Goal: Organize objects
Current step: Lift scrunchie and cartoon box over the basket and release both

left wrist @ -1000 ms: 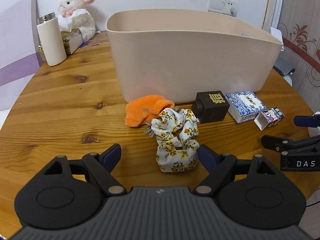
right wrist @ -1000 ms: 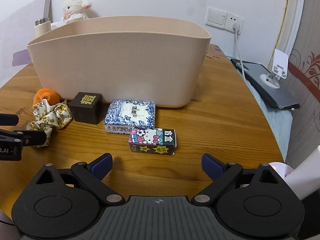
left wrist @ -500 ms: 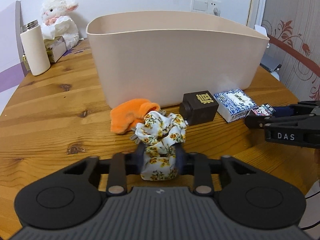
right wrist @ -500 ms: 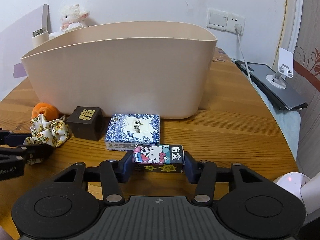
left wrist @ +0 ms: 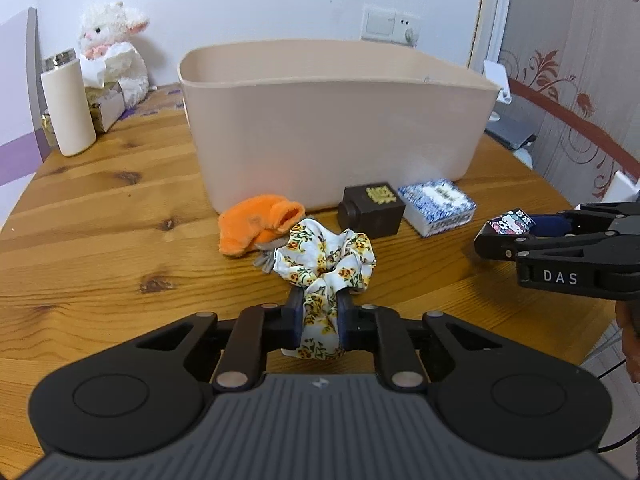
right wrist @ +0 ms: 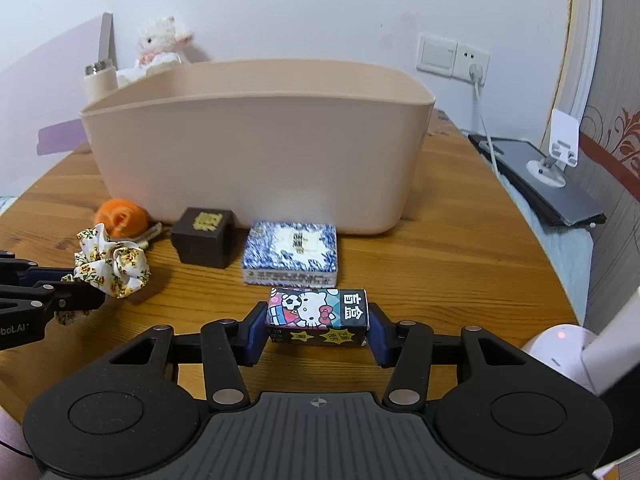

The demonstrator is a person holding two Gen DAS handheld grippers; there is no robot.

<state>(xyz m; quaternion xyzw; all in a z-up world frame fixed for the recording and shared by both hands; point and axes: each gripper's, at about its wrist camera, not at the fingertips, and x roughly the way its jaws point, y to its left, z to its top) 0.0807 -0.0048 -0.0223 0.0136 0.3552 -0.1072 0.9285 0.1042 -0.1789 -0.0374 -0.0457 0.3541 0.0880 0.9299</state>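
Both grippers had closed since a second earlier, when each stood wide open over the table. Through the left wrist camera, the left gripper [left wrist: 320, 322] pinched the lower end of the floral scrunchie [left wrist: 326, 270], whose loop now stood up off the wooden table [left wrist: 100, 216] beside the orange cloth [left wrist: 256, 226]; behind them the beige tub [left wrist: 332, 120] sat unmoved, with a dark cube [left wrist: 372, 210] bearing a gold character and a blue-and-white patterned box [left wrist: 438, 206] at its base. At the right edge, an arm lettered "DAS" belonged to the right gripper [left wrist: 508, 228], shut on the cartoon-cat box [left wrist: 510, 222]. Through the right wrist camera, the right gripper [right wrist: 318, 326] clamped that box [right wrist: 318, 314] end to end, its black panel showing two white Chinese characters; it sat just in front of the patterned box [right wrist: 290, 252]. Far left, the left gripper [right wrist: 76, 294], marked "bot.AI", held the scrunchie [right wrist: 112, 266].
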